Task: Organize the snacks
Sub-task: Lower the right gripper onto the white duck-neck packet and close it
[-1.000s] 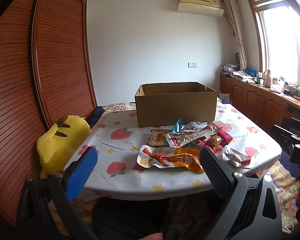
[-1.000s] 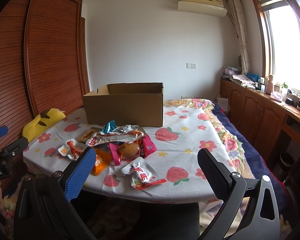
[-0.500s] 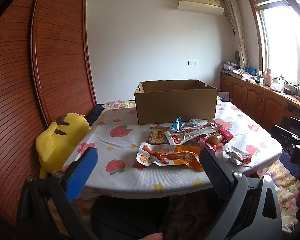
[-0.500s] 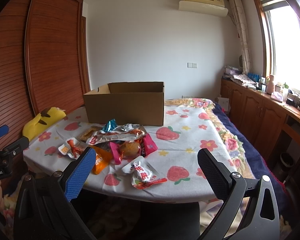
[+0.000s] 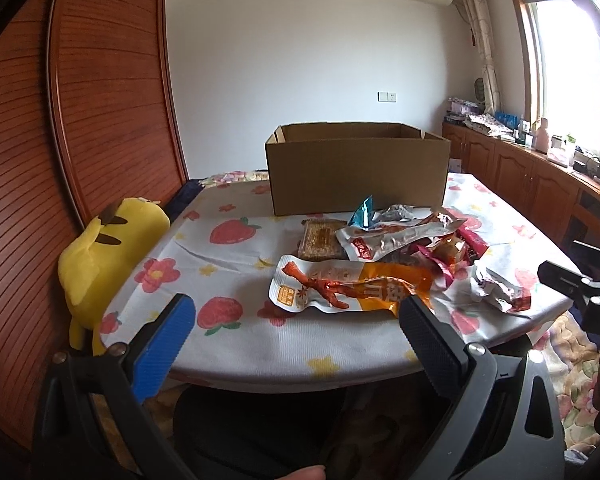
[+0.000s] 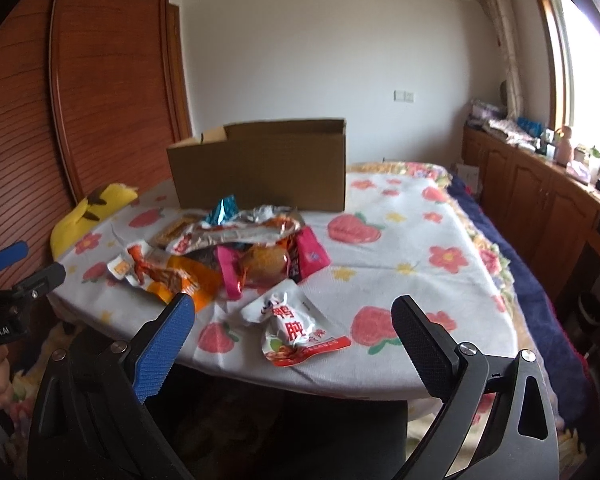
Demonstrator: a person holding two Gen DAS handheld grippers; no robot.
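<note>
A pile of snack packets lies on the flowered table [image 5: 236, 344]: an orange and white chicken-feet pack [image 5: 348, 286] at the front, a silver and red pack [image 5: 396, 236], a brown biscuit pack [image 5: 320, 238], a pink pack [image 6: 268, 260] and a white pack [image 6: 292, 320] nearest the right side. An open cardboard box [image 5: 358, 172] stands behind them. My left gripper [image 5: 296, 320] is open and empty, short of the table edge before the orange pack. My right gripper [image 6: 292, 320] is open and empty, framing the white pack from in front of the table edge.
A yellow plush toy [image 5: 104, 248] sits at the table's left edge by the wooden wardrobe [image 5: 80, 120]. Wooden cabinets [image 6: 540, 200] run along the right wall under the window. A dark blue blanket [image 6: 532, 280] hangs off the right side.
Both grippers have moved forward and closer to the table and the snacks. The right view has tilted down towards the white pack. Nothing was taken hold of.
</note>
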